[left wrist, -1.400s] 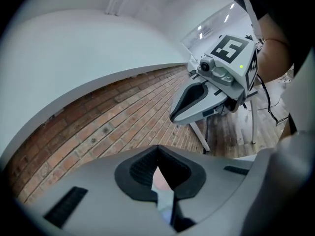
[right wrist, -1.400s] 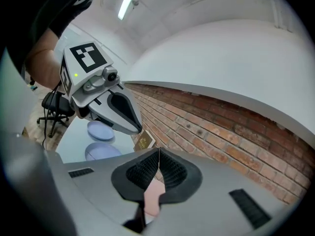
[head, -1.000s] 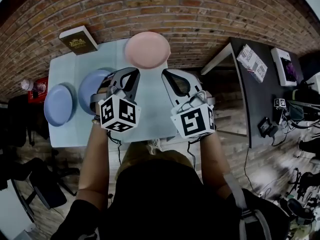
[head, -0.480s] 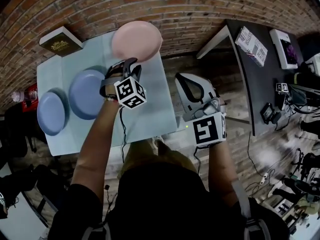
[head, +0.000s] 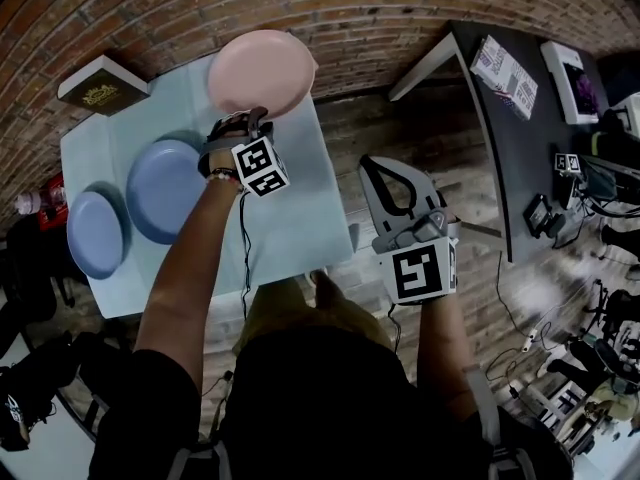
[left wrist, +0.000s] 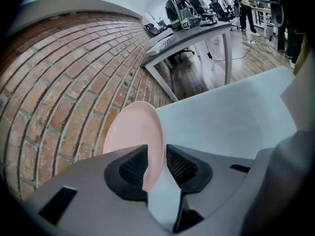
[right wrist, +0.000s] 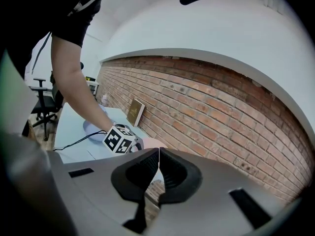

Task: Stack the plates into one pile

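One pink plate (head: 262, 72), two blue plates (head: 165, 190), all flat, face up, unstacked.

A brown book (head: 103, 84) lies at a far corner of the pale blue table (head: 300, 208), close to the brick wall (head: 400, 8). A bottle (head: 30, 200) stands past the table's left edge. Across a strip of wooden floor (head: 400, 128) to the right is a dark desk (head: 520, 138) carrying a patterned box (head: 503, 65). A black office chair (right wrist: 44, 104) stands beyond the table's end.

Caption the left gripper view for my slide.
Left gripper, jaws just opened, straddles the pink plate's rim on the table.
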{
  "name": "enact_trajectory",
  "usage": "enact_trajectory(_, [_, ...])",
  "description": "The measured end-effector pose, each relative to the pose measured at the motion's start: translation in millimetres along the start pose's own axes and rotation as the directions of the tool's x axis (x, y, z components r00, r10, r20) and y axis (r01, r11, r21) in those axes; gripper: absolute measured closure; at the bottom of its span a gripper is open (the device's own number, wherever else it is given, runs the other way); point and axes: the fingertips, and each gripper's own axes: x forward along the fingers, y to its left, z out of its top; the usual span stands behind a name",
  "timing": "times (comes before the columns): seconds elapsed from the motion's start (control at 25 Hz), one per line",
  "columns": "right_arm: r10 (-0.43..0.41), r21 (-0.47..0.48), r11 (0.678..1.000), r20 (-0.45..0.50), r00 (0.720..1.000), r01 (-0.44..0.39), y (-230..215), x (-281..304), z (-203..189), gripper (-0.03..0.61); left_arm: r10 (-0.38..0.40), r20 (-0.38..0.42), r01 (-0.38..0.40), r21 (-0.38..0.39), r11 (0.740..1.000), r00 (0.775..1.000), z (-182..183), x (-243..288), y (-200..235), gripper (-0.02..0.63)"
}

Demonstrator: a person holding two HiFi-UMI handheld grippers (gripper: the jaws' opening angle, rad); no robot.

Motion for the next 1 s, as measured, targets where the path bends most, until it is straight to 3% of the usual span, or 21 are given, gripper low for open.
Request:
enact_trajectory(0.12, [0.003,0.011,1.000,-0.004,1.000,-0.003,2.3,0.1,-4.5,0.545,-0.011,-0.016,0.011,0.031,0.999,1.000,-0.5,11.9,-1.7,0.489])
enact_trajectory(0.28, [0.012,0.024,1.000,-0.006,1.000,-0.012,8.0,-0.7,-9.6,0.545,-0.046,-0.039,0.046,0.006,0.999,0.998,-4.7,24.0,-7.0,0.489])
enact_trajectory(0.72, [0.004,0.032,0.999,-0.005,1.000,-0.004,4.0,-9.6,-12.1,0.545,-0.088,-0.053,0.090,0.027,0.996,0.995,0.3,38.7,-5.3,0.489])
enact_trajectory(0.76, [0.002,0.034,0.999,-0.005,1.000,-0.001,2.3,-10.9,-12.9,0.545,-0.100,-0.056,0.102,0.036,0.994,0.993,0.8,39.2,-7.1,0.495])
enact_trajectory(0.84, [-0.004,0.035,0.999,-0.006,1.000,0.004,-0.5,-13.9,-14.5,0.545,-0.119,-0.063,0.123,0.057,0.991,0.991,2.8,39.7,-11.4,0.566])
enact_trajectory(1.0, [-0.005,0.028,1.000,-0.013,1.000,0.006,1.1,-17.6,-17.7,0.545,-0.125,-0.076,0.132,0.086,0.988,0.989,3.2,39.7,-14.8,0.568])
